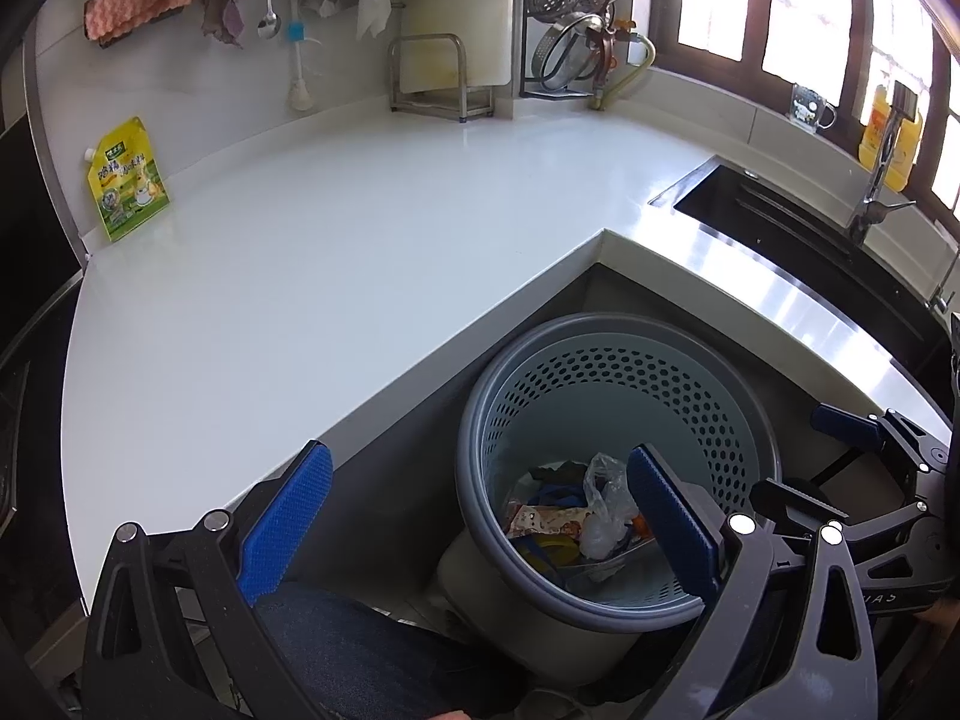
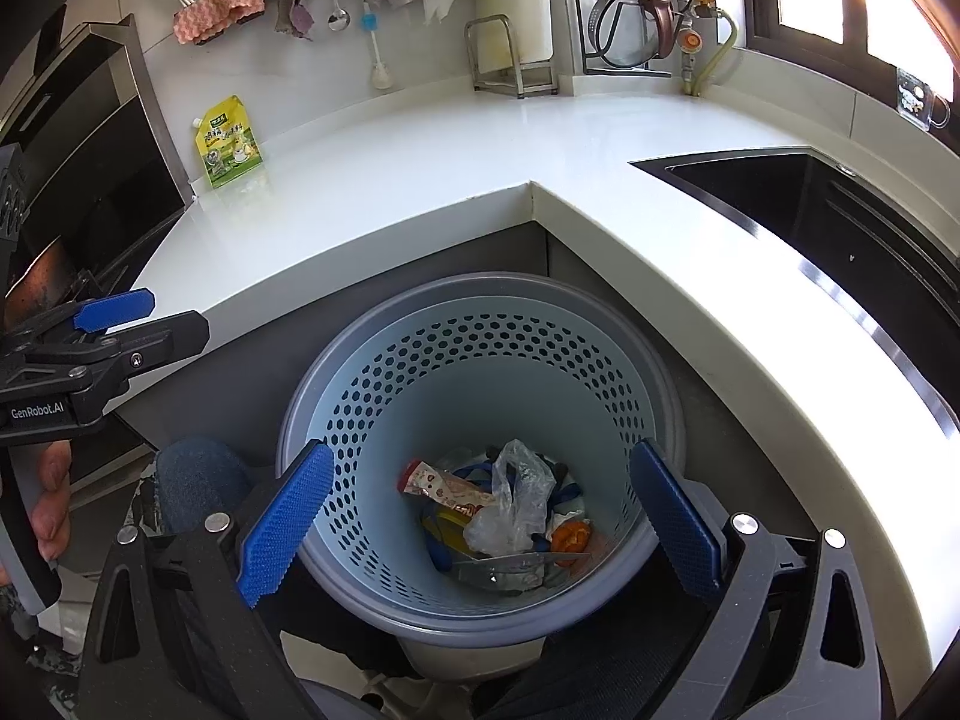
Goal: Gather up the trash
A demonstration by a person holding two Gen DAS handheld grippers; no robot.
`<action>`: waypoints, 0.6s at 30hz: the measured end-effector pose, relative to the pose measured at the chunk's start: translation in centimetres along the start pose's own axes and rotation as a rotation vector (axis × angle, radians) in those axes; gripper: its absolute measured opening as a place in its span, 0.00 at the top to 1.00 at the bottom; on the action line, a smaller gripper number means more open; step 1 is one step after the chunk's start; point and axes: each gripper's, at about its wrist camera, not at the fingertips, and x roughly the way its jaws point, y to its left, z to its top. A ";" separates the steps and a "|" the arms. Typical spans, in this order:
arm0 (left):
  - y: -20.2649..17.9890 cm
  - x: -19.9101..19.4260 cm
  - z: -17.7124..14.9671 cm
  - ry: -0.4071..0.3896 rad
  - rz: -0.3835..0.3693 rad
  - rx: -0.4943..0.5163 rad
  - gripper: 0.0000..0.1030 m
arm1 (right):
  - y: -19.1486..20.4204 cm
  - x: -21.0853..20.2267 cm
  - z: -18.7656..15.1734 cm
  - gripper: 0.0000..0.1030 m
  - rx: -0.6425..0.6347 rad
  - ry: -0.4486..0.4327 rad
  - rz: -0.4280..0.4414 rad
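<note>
Perforated bin (image 2: 480, 360) holds plastic bag (image 2: 510, 504), snack wrapper (image 2: 444, 486).

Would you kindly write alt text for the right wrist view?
Right gripper, jaws open and empty, hangs over a perforated bin holding wrappers and a plastic bag. Behind: white counter, a yellow pouch, a sink.

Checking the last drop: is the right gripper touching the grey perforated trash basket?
Cannot tell: in the right wrist view the open right gripper overlaps the grey perforated trash basket.

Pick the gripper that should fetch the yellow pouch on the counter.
Left, probably. The left gripper is open over the counter edge, nearer the yellow pouch; the right gripper is above the trash basket.
</note>
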 end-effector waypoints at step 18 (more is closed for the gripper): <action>0.1 -0.2 0.0 -0.003 0.002 -0.004 0.06 | 0.3 0.1 0.0 0.08 -0.002 -0.002 0.014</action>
